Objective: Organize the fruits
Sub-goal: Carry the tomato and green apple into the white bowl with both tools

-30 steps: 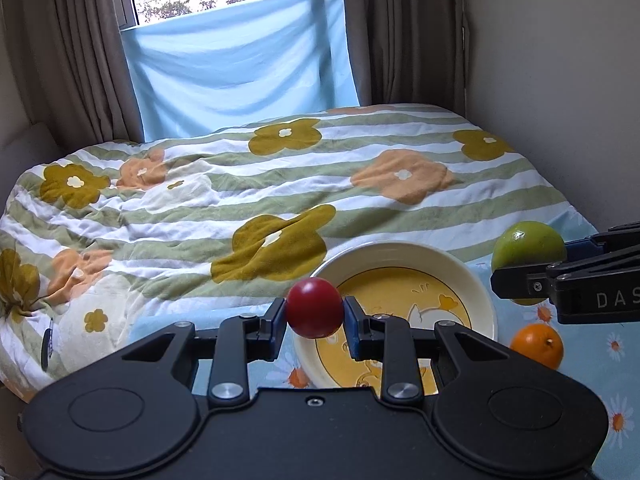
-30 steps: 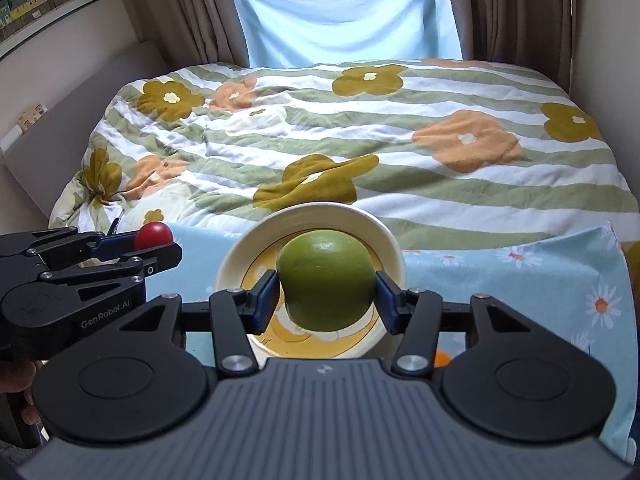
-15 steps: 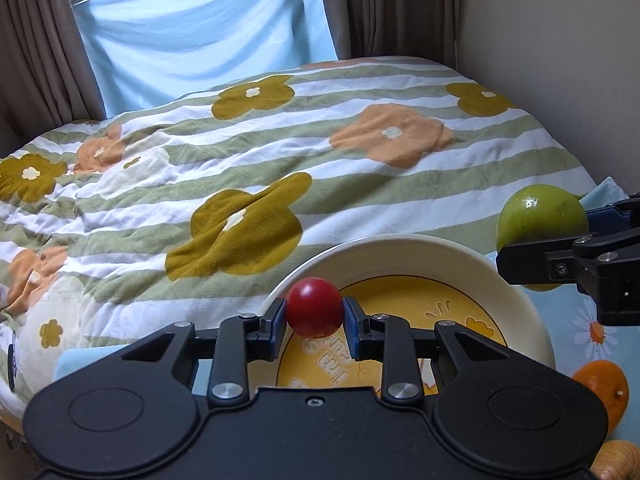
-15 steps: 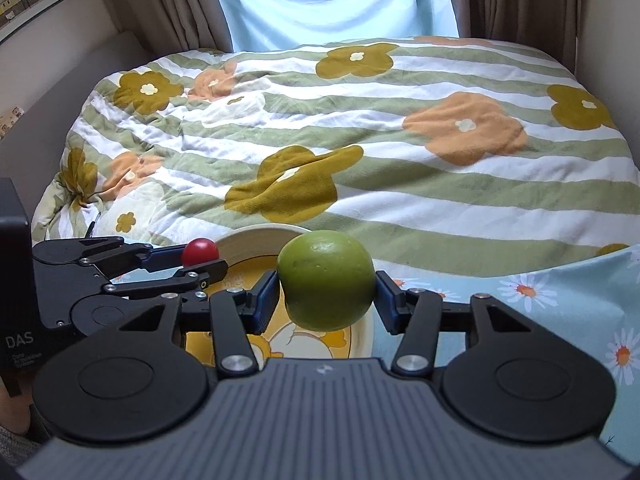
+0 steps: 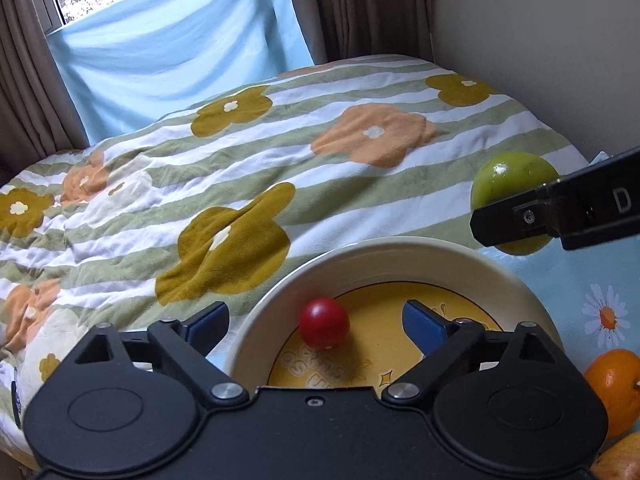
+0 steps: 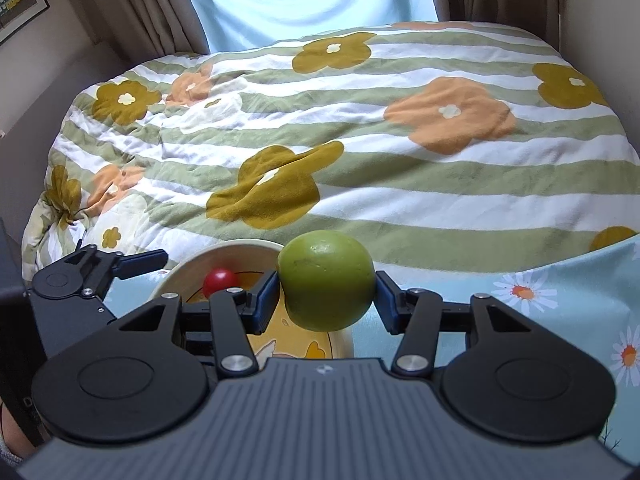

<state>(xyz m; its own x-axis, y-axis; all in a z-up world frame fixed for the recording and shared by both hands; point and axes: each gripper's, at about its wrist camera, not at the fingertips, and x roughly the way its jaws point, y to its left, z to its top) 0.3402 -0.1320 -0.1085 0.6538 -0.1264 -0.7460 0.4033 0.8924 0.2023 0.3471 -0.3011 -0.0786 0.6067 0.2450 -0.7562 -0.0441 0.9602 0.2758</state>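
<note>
A small red fruit (image 5: 324, 322) lies inside the cream bowl (image 5: 360, 252) with the yellow floor, near its left wall. My left gripper (image 5: 316, 322) hangs over the bowl, its jaws opening wide apart, and neither blue pad touches the red fruit. My right gripper (image 6: 326, 298) is shut on a green apple (image 6: 326, 280), held above the bowl's right rim (image 6: 240, 245). From the left wrist view the green apple (image 5: 508, 184) shows beyond the bowl at the right. The red fruit (image 6: 219, 280) also shows in the right wrist view.
An orange (image 5: 612, 392) and a yellow-red fruit (image 5: 618, 460) lie on the light blue daisy cloth (image 5: 600, 280) right of the bowl. A striped flower quilt (image 5: 280, 168) covers the bed behind. A wall (image 5: 540, 40) stands at the right, curtains (image 5: 360, 8) at the back.
My left gripper opened and let the red fruit drop into the bowl. Both grippers came lower and closer to the bowl; the right one still holds the green apple.
</note>
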